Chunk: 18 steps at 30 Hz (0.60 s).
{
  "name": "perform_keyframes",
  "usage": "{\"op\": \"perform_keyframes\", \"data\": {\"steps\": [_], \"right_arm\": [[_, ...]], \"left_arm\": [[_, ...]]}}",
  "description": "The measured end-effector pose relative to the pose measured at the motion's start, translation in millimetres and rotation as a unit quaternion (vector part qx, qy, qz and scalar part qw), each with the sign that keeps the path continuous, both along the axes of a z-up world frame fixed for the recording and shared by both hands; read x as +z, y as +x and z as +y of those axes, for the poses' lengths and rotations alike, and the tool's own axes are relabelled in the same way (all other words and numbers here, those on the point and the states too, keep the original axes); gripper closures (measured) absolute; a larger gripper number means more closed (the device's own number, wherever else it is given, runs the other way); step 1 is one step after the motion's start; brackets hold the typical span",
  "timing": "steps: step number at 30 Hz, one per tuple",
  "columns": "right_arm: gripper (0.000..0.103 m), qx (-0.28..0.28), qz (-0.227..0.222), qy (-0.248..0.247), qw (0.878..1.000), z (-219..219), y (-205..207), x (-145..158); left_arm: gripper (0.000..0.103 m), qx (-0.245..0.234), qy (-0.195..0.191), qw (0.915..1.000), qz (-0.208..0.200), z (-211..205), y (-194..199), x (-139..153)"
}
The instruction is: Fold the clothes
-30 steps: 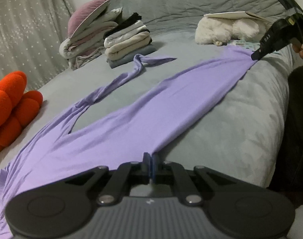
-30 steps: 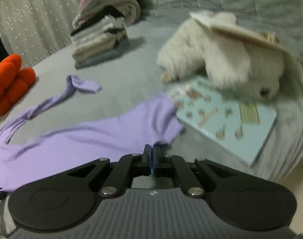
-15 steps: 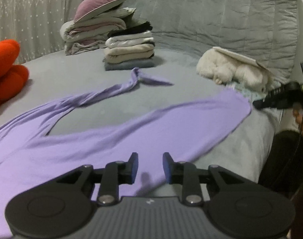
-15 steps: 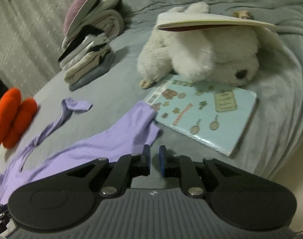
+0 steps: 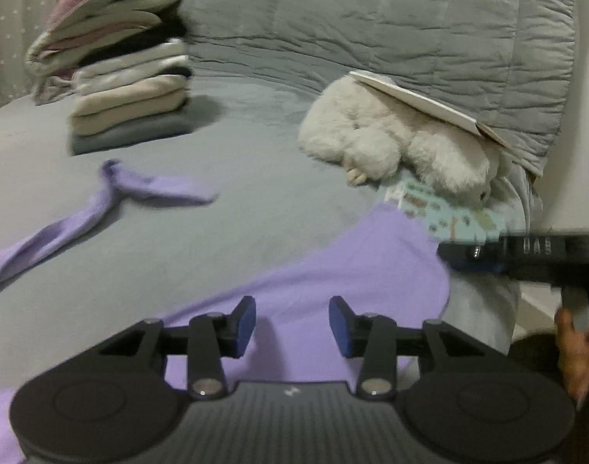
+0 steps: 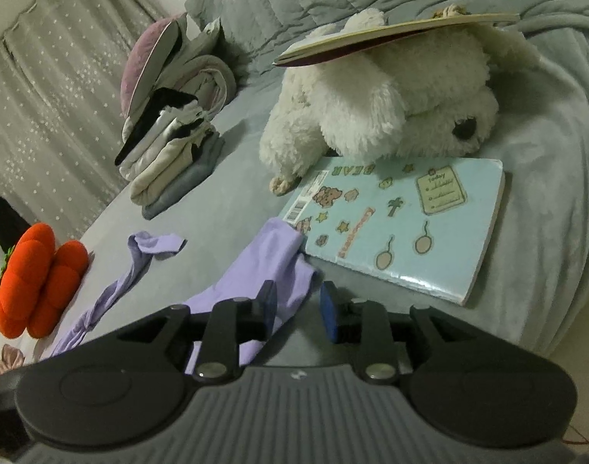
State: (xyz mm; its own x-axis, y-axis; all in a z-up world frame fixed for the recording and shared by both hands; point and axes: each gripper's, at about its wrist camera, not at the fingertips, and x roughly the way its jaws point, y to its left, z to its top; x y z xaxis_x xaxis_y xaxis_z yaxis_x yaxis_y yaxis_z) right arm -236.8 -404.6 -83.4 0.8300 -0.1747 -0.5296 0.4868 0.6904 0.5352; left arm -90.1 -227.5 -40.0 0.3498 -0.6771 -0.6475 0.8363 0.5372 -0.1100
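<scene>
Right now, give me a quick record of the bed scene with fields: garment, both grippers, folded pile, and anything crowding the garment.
garment: purple garment spread flat on the grey bed, one sleeve trailing toward the pile
left gripper: open, above the garment, holding nothing
right gripper: open, at the garment's end, holding nothing
folded pile: folded clothes stacked at the back
crowding: blue book touching the garment's end, white plush toy lying on the book

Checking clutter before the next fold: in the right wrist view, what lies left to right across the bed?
Orange plush → stack of folded clothes → purple garment → white plush dog, light blue notebook below it.
</scene>
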Motion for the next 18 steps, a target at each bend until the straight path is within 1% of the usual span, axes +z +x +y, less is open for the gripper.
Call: {"op": "perform_keyframes", "data": {"steps": [1, 3, 5, 10, 12, 13, 14, 16, 18], "right_arm": [[0.073, -0.001, 0.002, -0.002, 1.000, 0, 1, -1], [0.081, -0.003, 0.006, -0.006, 1.000, -1, 4, -2], [0.083, -0.006, 0.010, -0.009, 1.000, -1, 7, -3], [0.084, -0.010, 0.021, -0.022, 0.999, -2, 15, -5], [0.091, -0.009, 0.030, -0.039, 0.999, 1, 19, -6], [0.093, -0.009, 0.032, -0.044, 0.998, 2, 20, -6], [0.100, -0.010, 0.032, -0.046, 0.998, 2, 20, -6], [0.102, -0.014, 0.026, -0.045, 0.999, 2, 17, -6], [0.102, -0.022, 0.019, -0.058, 0.998, 5, 12, -2]], "left_arm": [[0.060, -0.002, -0.002, 1.0000, 0.004, -12, 3, 0], [0.060, -0.004, -0.006, 0.9999, 0.014, -34, 9, 0], [0.061, -0.005, -0.011, 0.9996, 0.027, -53, 14, 0], [0.064, -0.011, -0.013, 0.9980, 0.061, -94, 20, -7], [0.076, -0.016, -0.012, 0.9974, 0.070, -103, 18, -10], [0.092, -0.020, -0.013, 0.9971, 0.072, -105, 16, -11], [0.100, -0.024, -0.014, 0.9968, 0.075, -108, 14, -11], [0.100, -0.023, -0.025, 0.9968, 0.072, -108, 11, -9], [0.101, -0.019, -0.043, 0.9974, 0.054, -103, 5, -5]]}}
